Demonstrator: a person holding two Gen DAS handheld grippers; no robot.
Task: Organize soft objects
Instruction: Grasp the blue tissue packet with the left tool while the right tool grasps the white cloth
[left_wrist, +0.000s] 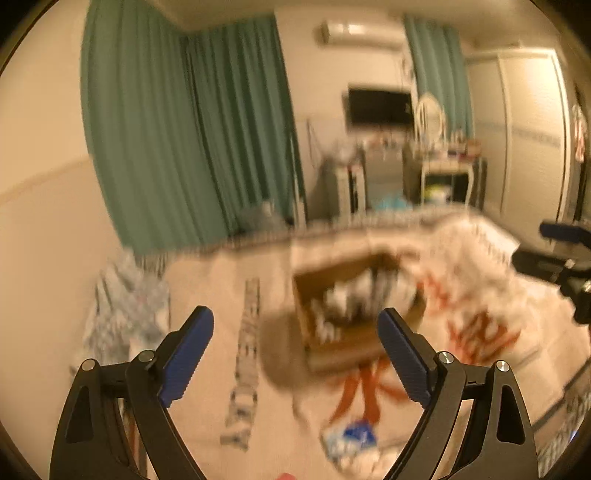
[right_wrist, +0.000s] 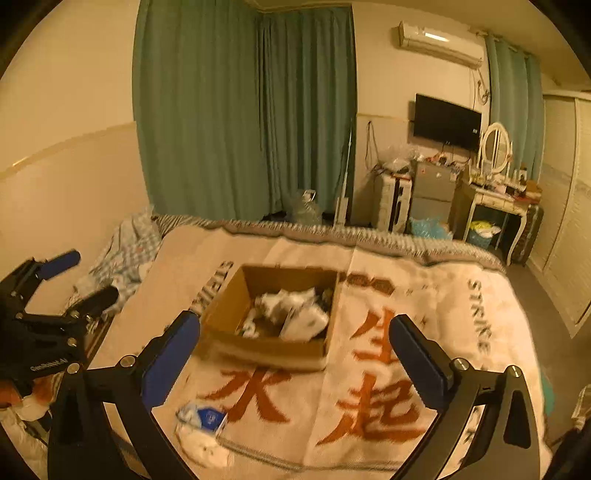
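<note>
Both my tongs held above the bed, facing the far wall with the green curtains (right_wrist: 243, 110).

Left tongs (left_wrist: 295, 354): spread wide, blue pads well apart, nothing between them. This view is smeared with blur, so detail is poor. My right tongs show at its right edge as a dark shape.

Right tongs (right_wrist: 295, 354): also spread wide, gripping nothing. View is sharp. My left tongs appear at the left edge here, over the side of the bed, fingers parted.

Cardboard box (right_wrist: 271, 314): open-topped, sitting on the blanket (right_wrist: 424, 295) around the middle of the bed. Inside it, a loose pile of white soft items (right_wrist: 295, 314), bunched toward the box's right half; some darker pieces among them, cannot make out what. In the left view the box (left_wrist: 351, 306) lies between the two pads, past their tips.

Near edge of the blanket: a small white soft bundle with a blue patch (right_wrist: 203, 424), lying loose, well apart from the box, below and left of it. Same bundle low in the left view (left_wrist: 351, 439).

Blanket is cream with large orange-red characters and dark lettering. Crumpled checked cloth (right_wrist: 125, 254) heaped at the bed's left side, by the wall.
</note>
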